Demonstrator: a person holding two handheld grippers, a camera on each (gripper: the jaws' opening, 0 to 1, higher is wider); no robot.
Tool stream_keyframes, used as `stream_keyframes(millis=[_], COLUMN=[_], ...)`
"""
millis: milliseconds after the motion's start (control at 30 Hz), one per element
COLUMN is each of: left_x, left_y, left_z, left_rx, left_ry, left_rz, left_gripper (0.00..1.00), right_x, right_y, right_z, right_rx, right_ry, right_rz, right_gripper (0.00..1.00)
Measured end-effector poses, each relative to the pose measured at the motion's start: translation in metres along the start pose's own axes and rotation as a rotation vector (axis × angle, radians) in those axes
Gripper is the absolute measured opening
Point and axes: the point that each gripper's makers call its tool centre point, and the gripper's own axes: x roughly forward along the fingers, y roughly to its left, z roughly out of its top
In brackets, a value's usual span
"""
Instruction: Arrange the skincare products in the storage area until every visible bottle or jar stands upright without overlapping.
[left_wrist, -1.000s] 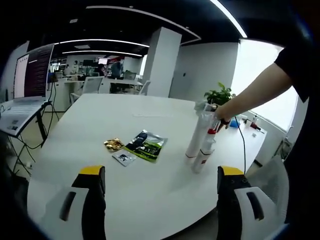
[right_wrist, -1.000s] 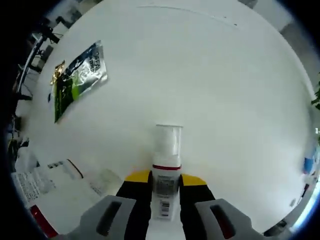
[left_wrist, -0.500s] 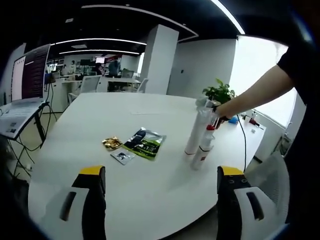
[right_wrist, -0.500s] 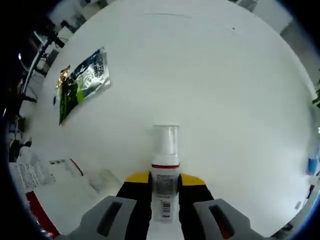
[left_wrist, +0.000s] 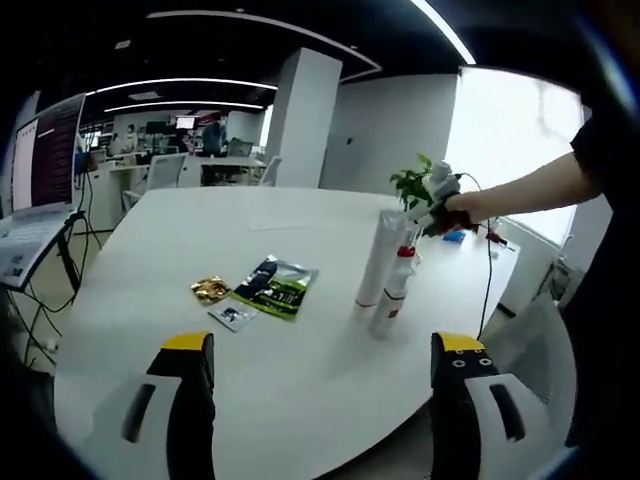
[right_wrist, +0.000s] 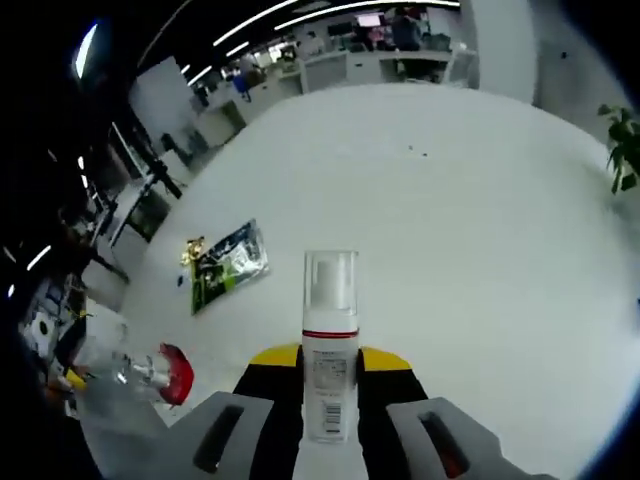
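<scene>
Above worktop (right_wrist: 480, 200), we held pump bottle (right_wrist: 329, 345) clamped in right tool (right_wrist: 330, 375), lifted clear. Left tool (left_wrist: 312, 400) hung open, empty. Tall tube (left_wrist: 373, 262) and red-collared bottle (left_wrist: 390, 295) stood touching. Next, we judged: set bottle upright apart from them.

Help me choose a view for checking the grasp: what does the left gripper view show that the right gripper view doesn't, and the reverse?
Left gripper view: the left gripper, jaws apart and empty, two white bottles standing side by side, and a laptop. Right gripper view: the right gripper shut on a pump bottle with a clear cap, close up. Both: the white table, the green pouch and the plant.
</scene>
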Motion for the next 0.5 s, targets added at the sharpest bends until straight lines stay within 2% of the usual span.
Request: stream_keyframes(millis=[133, 200, 233, 333, 367, 500], left_x=[-0.001, -0.001, -0.002, -0.003, -0.004, -0.004], left_y=[-0.002, -0.002, -0.002, -0.003, -0.002, -0.002], left_z=[0.003, 0.004, 0.004, 0.008, 0.009, 0.01], left_rx=[-0.012, -0.023, -0.03, -0.063, -0.071, -0.07], left_ry=[-0.012, -0.022, -0.024, -0.038, -0.04, -0.039], left_rz=[-0.012, -0.019, -0.023, -0.049, -0.053, -0.056], left_gripper=[0.82, 0.82, 0.82, 0.82, 0.82, 0.83], right_x=[-0.026, -0.036, -0.043, -0.058, -0.067, -0.094], right_y=[0.017, 0.02, 0.028, 0.037, 0.047, 0.074], right_z=[0.004, 0.004, 0.008, 0.016, 0.021, 0.034], right_rx=[-0.053, -0.048, -0.074, -0.077, -0.093, -0.137], right_ry=[-0.091, -0.117, -0.162, -0.234, -0.281, -0.392], right_rz=[0.051, 0.075, 0.109, 0.152, 0.184, 0.298], right_gripper=[0.11, 0.11, 0.11, 0.11, 0.11, 0.11])
